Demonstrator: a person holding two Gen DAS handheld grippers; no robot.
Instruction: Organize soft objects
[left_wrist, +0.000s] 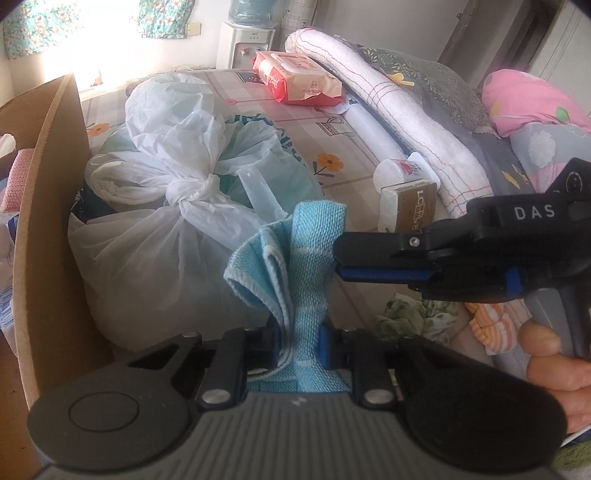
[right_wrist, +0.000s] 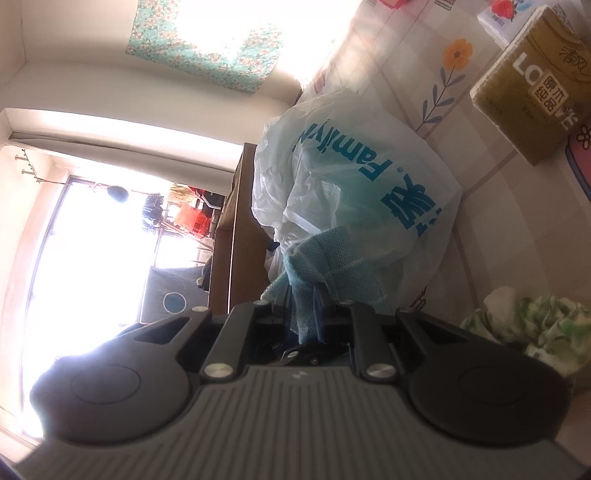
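A light blue woven cloth (left_wrist: 314, 236) hangs bunched above the bed, held at two places. My left gripper (left_wrist: 300, 332) is shut on its lower part, and the fabric spills out behind the fingers. From the right, my right gripper (left_wrist: 338, 260) reaches in level and is shut on the cloth's upper edge, with a hand on its handle. In the right wrist view, which is rolled sideways, the same cloth (right_wrist: 332, 258) sits pinched in the right gripper (right_wrist: 301, 314), in front of a printed plastic bag.
Knotted white plastic bags (left_wrist: 177, 206) lie beside a cardboard box wall (left_wrist: 48, 206). Tissue packs (left_wrist: 410, 206), a red wipes pack (left_wrist: 299, 79) and a rolled white blanket (left_wrist: 399, 110) lie on the flowered sheet. A green patterned cloth (left_wrist: 410, 314) and an orange striped cloth (left_wrist: 495, 325) lie lower right.
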